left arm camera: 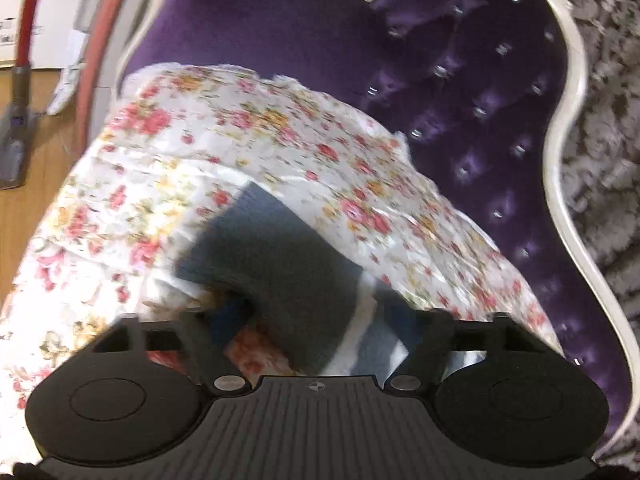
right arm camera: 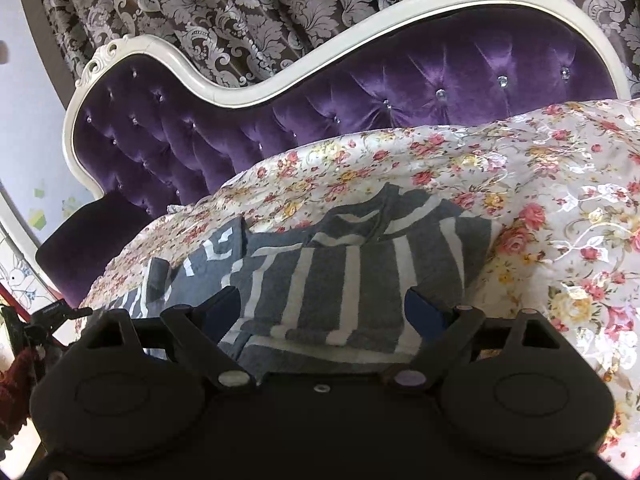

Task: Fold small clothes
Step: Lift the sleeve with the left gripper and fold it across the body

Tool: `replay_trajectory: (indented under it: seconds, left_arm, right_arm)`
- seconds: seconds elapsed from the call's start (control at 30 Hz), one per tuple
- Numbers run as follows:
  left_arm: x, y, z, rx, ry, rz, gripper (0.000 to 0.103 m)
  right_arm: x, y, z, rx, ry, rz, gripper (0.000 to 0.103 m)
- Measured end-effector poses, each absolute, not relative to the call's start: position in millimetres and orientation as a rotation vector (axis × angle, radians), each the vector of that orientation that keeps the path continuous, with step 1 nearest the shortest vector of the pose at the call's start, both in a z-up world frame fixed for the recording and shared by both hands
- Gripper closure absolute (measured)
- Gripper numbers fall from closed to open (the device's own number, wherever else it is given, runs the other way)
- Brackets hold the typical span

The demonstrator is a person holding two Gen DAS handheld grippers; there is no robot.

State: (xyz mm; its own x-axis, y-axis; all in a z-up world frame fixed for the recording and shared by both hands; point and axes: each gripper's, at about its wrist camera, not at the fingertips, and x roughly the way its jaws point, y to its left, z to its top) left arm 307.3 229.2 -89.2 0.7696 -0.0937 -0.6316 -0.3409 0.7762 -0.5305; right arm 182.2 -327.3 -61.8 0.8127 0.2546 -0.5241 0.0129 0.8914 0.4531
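A small grey garment with white stripes (right arm camera: 340, 276) lies partly folded on the floral cloth (right arm camera: 540, 184). My right gripper (right arm camera: 324, 312) is open, its jaws wide apart just above the garment's near edge, holding nothing. In the blurred left wrist view, a grey ribbed part of the garment (left arm camera: 276, 264) lies across the space between my left gripper's (left arm camera: 316, 320) spread fingers; a blue fingertip (left arm camera: 226, 320) shows beneath the cloth. Whether the left jaws grip the garment is not clear.
A purple tufted sofa back (right arm camera: 360, 92) with a white carved frame (right arm camera: 256, 88) rises behind the floral cloth. A patterned curtain (right arm camera: 240, 12) hangs behind it. In the left wrist view, wooden floor (left arm camera: 24, 208), a red hoop (left arm camera: 94, 48) and a vacuum (left arm camera: 16, 128) are at the left.
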Motion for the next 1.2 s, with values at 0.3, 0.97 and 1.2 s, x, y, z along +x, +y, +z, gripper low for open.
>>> replay_trajectory:
  seconds: [0.3, 0.97, 1.2]
  left_arm:
    - [288.7, 224.6, -45.4, -0.589, 0.576, 0.192, 0.098]
    - [276.6, -30.5, 63.5, -0.214, 0.443, -0.381, 0.098]
    - [276.5, -106.0, 6.4, -0.134, 0.565, -0.456, 0.097]
  right_arm:
    - [182.6, -323.8, -61.0, 0.449, 0.62, 0.144, 0.013]
    - [171.9, -344.9, -52.9, 0.514, 0.614, 0.092, 0.013]
    - [172.2, -349.0, -51.5, 0.527, 0.619, 0.083, 0.013]
